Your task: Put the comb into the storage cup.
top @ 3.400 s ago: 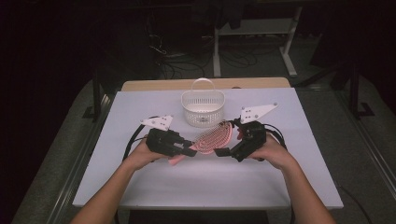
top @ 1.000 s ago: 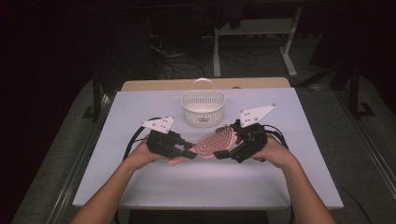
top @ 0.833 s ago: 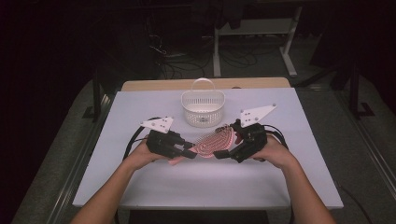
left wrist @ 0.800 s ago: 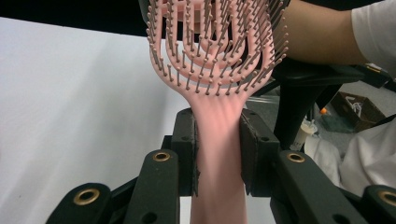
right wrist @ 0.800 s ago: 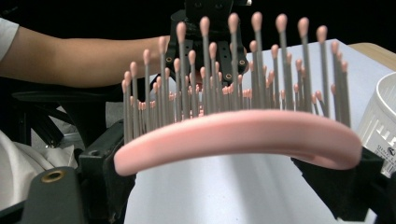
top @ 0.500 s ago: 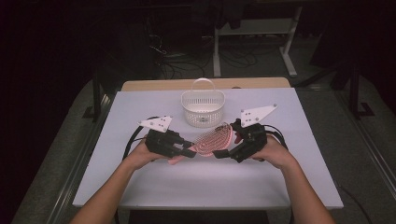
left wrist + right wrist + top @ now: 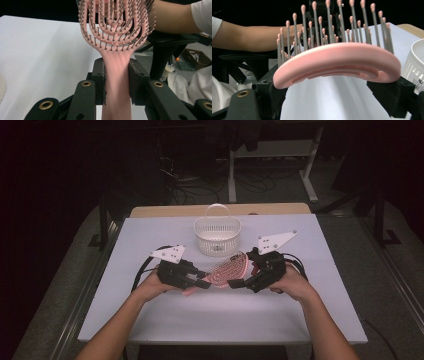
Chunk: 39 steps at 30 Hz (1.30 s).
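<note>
While the pink brush point(image 7: 227, 270) hangs just above the middle of the white worktop point(image 7: 150, 320), near the basket point(image 7: 217, 236), both grippers have hold of it from opposite ends. From the high view it looks like a small ribbed oval bridging the two tools; the left gripper view adds that the handle point(image 7: 117, 82) is clamped flat between the left gripper's point(image 7: 116, 82) two padded fingers point(image 7: 136, 82), with the bristled, slotted head point(image 7: 116, 22) reaching away from them. From the right gripper view, the curved far rim point(image 7: 337, 62) of the head lies across the right gripper's point(image 7: 337, 95) fingers point(image 7: 390, 96), bristles standing upward; these fingers have just been closing and now press on the rim at both sides, with a corner of the basket at the right edge. Left gripper point(image 7: 202, 282) points rightward and right gripper point(image 7: 237, 282) leftward, their tips nearly meeting under the brush. Both of the person's hands wrap the gripper bodies from below, the left hand point(image 7: 150, 287) and right hand point(image 7: 295, 287) level with each other, forearms angling in from the near edge.
</note>
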### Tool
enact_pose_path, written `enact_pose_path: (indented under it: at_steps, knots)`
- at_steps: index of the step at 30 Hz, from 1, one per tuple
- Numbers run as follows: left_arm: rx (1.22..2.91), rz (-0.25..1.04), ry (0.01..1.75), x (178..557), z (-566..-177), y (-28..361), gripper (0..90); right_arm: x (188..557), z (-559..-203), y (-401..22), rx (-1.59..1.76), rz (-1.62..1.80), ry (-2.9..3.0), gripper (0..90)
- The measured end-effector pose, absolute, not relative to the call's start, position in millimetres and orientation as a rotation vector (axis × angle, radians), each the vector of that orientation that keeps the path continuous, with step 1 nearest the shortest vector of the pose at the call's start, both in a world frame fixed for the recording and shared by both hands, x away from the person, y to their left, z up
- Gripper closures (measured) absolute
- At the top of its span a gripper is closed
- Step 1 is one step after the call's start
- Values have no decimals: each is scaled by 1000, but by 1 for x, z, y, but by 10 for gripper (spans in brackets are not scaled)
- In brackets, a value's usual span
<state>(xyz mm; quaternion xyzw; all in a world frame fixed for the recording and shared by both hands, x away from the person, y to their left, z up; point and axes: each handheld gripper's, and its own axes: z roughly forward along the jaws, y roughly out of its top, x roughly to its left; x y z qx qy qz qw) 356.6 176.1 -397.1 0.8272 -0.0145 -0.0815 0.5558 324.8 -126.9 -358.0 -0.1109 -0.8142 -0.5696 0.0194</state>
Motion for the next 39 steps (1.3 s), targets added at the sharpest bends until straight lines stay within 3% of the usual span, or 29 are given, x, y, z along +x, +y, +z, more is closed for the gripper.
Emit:
enact_pose_path:
  at_steps: [8, 15, 22, 25, 39]
  knots:
    - [1970, -170, -16, 357, -400, 173, 685, 325, -357, -126, -372, -1748, -2556, 181]
    - [2003, -138, -3, 357, -403, 170, 588, 325, -359, -123, -384, -1721, -2576, 183]
    - [2010, -70, 43, 357, -404, 170, 287, 326, -360, -122, -403, -1708, -2595, 184]
    - [2017, -53, 73, 357, -404, 172, 201, 327, -360, -124, -413, -1710, -2597, 184]
    - [2099, 9, 196, 356, -409, 193, 74, 335, -358, -133, -487, -1707, -2622, 185]
